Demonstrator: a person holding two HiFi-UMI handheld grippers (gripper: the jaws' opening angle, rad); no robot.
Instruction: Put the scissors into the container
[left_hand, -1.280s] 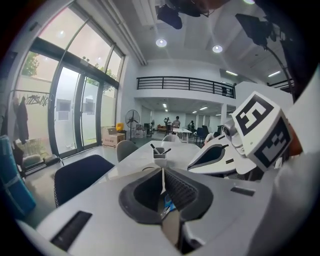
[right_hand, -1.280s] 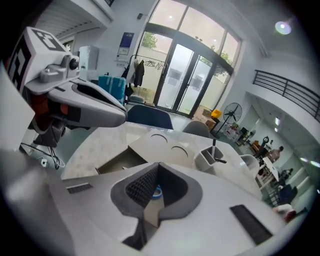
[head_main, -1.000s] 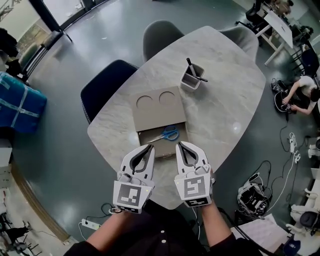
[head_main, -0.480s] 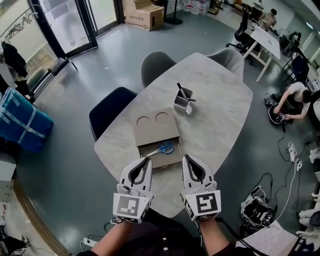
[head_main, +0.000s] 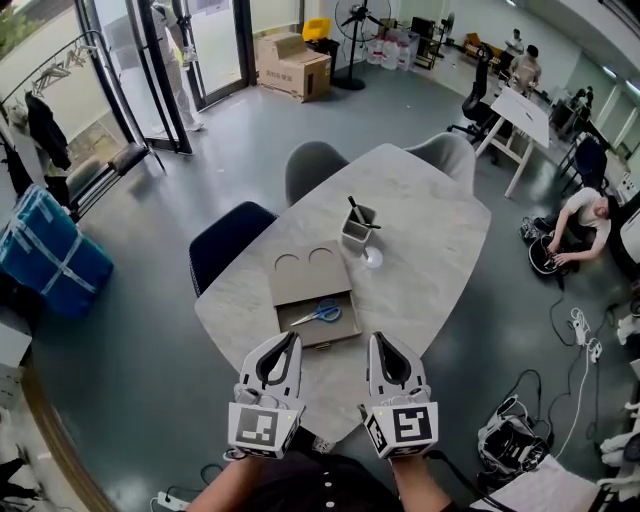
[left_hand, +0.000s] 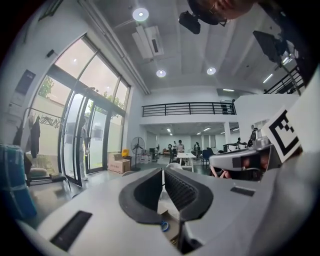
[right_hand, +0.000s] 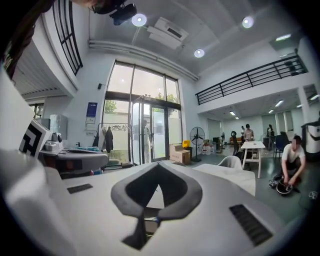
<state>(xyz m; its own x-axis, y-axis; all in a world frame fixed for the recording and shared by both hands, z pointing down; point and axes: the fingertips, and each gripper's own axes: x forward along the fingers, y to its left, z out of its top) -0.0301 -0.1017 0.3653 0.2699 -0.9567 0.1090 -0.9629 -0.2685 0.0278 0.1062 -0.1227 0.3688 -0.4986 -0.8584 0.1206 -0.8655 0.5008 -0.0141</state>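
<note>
**Blue-handled scissors not yet picked**

Scissors (head_main: 320, 313) lie flat in the open drawer (head_main: 341, 326) of the brown box (head_main: 303, 272). Grey container (head_main: 356, 238), pens inside, is at 1 o'clock of the box. Left gripper (head_main: 292, 338) and right gripper (head_main: 377, 338) are at 6 o'clock, fingers closed and empty. Suggest: open one, pinch near the pivot, drop the scissors in blades-down, clear of the pens. No readable writing, only marker squares.

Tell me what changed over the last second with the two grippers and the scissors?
The left gripper and right gripper rose away from the table, jaws shut and empty throughout. The scissors stayed in the open cardboard drawer, and the container kept its place.
</note>
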